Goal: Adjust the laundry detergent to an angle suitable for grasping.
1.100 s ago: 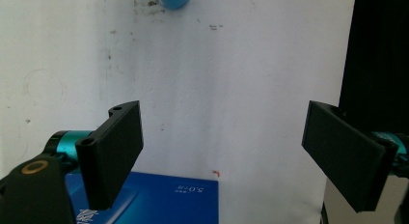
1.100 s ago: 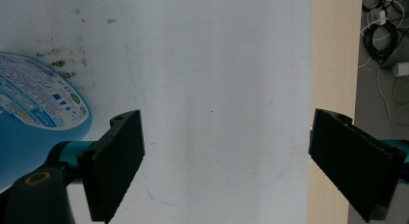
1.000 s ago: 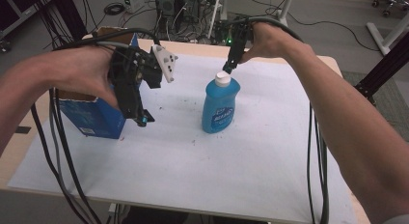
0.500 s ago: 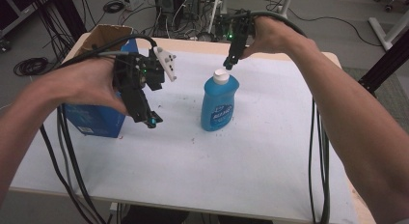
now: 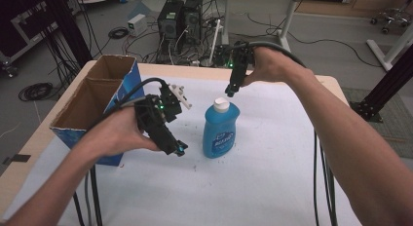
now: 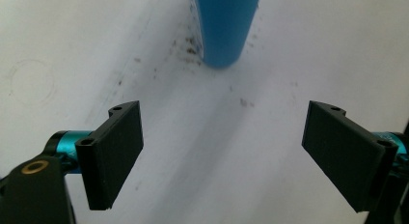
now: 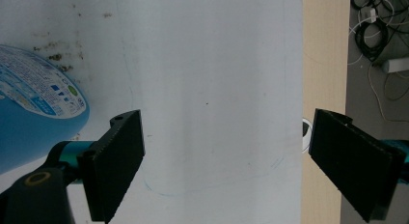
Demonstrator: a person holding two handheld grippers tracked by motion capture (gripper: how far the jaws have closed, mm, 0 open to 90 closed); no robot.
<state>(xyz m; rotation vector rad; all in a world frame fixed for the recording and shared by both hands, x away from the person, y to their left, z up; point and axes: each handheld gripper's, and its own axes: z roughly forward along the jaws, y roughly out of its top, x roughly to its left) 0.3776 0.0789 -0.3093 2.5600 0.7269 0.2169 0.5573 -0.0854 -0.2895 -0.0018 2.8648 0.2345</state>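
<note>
One blue bottle (image 5: 220, 130), one cardboard box (image 5: 95, 100), two grippers, jaws apart.

Open-topped blue-sided cardboard box (image 5: 100, 106) — standing at the left edge of the white-covered wooden surface (image 5: 272, 177). Black computer towers (image 5: 181, 20) and cables — floor beyond.

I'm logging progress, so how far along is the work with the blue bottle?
Early. The blue bottle stands upright on the white table cover, ungrasped. The left tool is open beside its base; the right tool hangs open above its white cap. Gripping and moving it remain.
</note>
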